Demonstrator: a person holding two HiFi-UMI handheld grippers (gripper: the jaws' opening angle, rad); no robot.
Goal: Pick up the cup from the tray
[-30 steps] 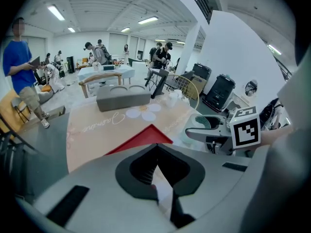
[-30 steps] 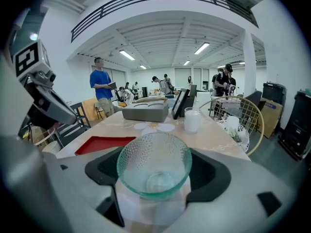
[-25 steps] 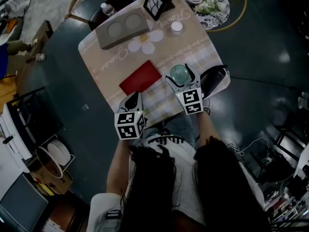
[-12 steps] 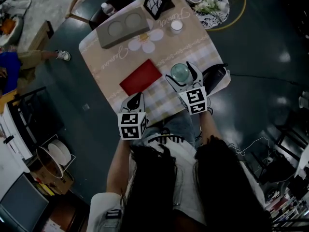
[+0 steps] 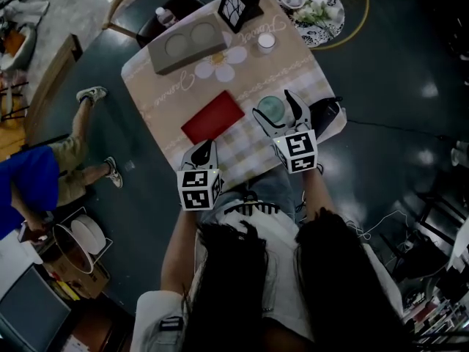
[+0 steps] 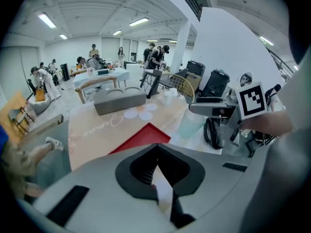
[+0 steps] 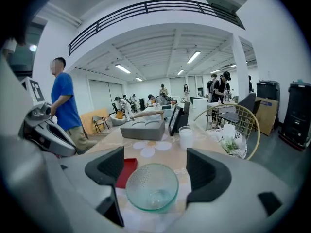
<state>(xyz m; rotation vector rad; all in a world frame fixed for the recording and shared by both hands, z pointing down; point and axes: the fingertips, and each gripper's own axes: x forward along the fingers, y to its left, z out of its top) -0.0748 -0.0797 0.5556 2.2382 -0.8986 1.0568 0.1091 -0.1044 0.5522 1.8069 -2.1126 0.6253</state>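
A pale green, dimpled glass cup [image 7: 152, 187] is seen standing upright on the cloth-covered table [image 5: 165, 94], near its near right corner and on the checked part of the cloth. It is set squarely between the jaws of the right gripper [image 7: 155, 161]. Those jaws are spread wide, one on each side of the cup. A narrow gap is left at either side, so the glass is flanked but not clamped, and nothing is held.

The left gripper [image 6: 156, 152] is held low over the near edge of the table, well apart from the cup. Its jaws are drawn together at the tips, and only a thin slit of pale cloth is seen behind them. Nothing is gripped there.

A flat red square mat [image 5: 213, 117] lies just left of the cup, between the two grippers and farther in from the near edge. A grey rectangular tray with two round hollows [image 5: 185, 45] is placed at the far left corner, well apart from the cup. A white daisy-shaped mat [image 5: 222, 61] lies just beside the tray.
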